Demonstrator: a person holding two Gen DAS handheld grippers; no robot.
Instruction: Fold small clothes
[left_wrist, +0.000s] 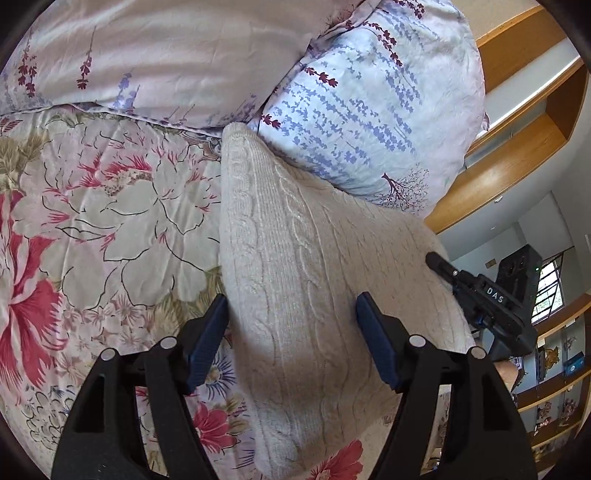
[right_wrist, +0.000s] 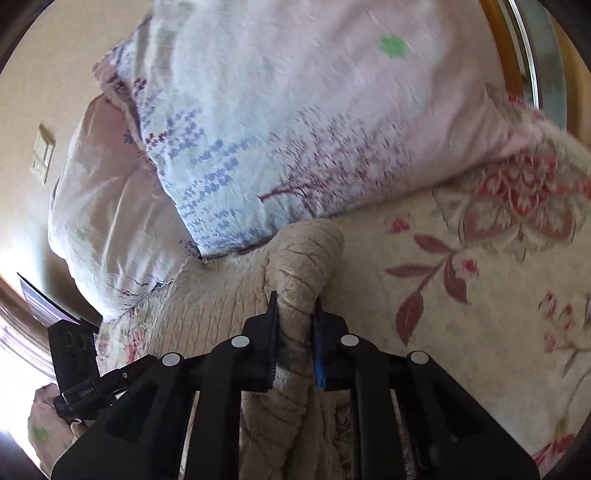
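Observation:
A cream cable-knit sweater (left_wrist: 295, 280) lies on the floral bedspread (left_wrist: 96, 221), stretched from near the pillows toward me. My left gripper (left_wrist: 291, 325) is open, its blue pads on either side of the sweater's near part, not pinching it. In the right wrist view my right gripper (right_wrist: 294, 314) is shut on a bunched fold of the same sweater (right_wrist: 299, 258), which rises in a wrinkled hump between the pads. The right gripper also shows in the left wrist view (left_wrist: 476, 291) at the sweater's right edge.
Two lavender-print pillows (left_wrist: 369, 110) (right_wrist: 295, 129) lie at the head of the bed, right behind the sweater. A wooden headboard and shelves (left_wrist: 517, 155) stand to the right. The floral bedspread (right_wrist: 480, 295) spreads out on both sides.

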